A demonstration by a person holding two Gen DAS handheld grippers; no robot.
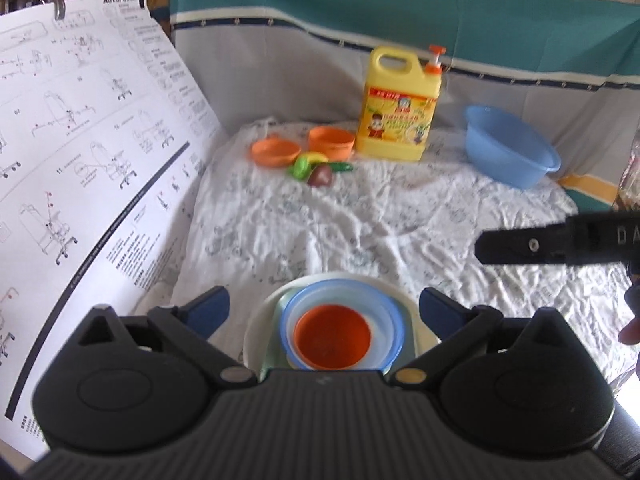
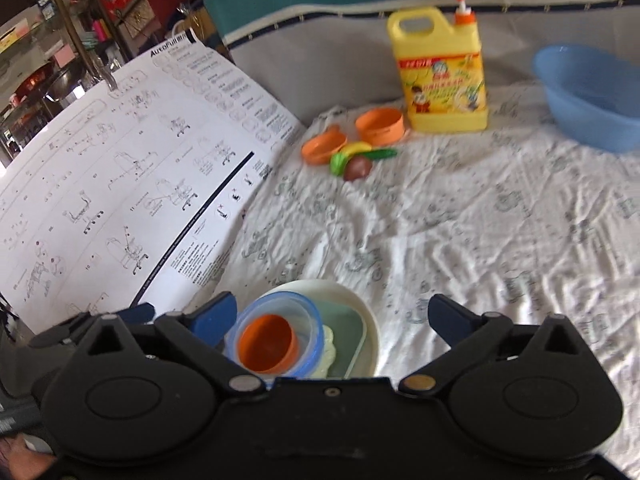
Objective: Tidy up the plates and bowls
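We've got both tongs, left tongs (image 1: 324,312) and right tongs (image 2: 332,316), spread wide, holding nothing. The nested stack (image 1: 332,336) sits bottom center on rumpled bedsheet (image 1: 360,216); nudge its rim and it could tip.

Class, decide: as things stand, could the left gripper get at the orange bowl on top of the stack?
Probably yes: the left gripper is open, the orange bowl lies uncovered between its jaws.

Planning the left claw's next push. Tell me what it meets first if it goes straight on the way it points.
The left claw, open, has the stack of dishes right between its fingers, so that comes first. Beyond lies bare wrinkled cloth, then probably the toy fruit; depth is unclear.
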